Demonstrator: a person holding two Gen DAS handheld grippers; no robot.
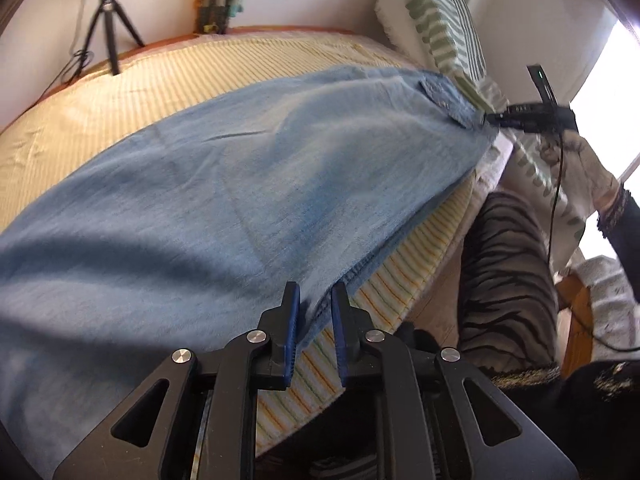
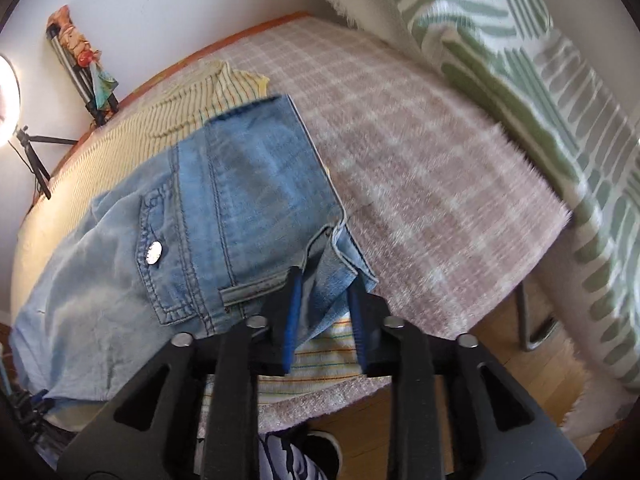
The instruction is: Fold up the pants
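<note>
- Right view alone shows the pants [image 2: 224, 216] waistband and pocket button [image 2: 154, 253].
- Left gripper [image 1: 314, 300] and right gripper [image 2: 326, 292] jaws stand apart, denim edge between.
- Tripod [image 1: 108, 32] stands behind the bed [image 1: 120, 92].

Black linkage arms, triangular cut-outs, silver round pivot screws, blue ribbed pads on left gripper [image 1: 314, 300]; same build on right gripper [image 2: 326, 296]. Pale glove [image 1: 580, 168], dark cuffed sleeve [image 1: 620, 224], thin black cable [image 1: 558, 184], tiger-striped trousers [image 1: 508, 264].

Light-blue denim pants [image 2: 224, 184]; yellow-striped sheet [image 1: 168, 76]; pinkish checked blanket [image 2: 420, 168]; green-and-white, seemingly leaf-patterned pillow [image 2: 500, 40].
</note>
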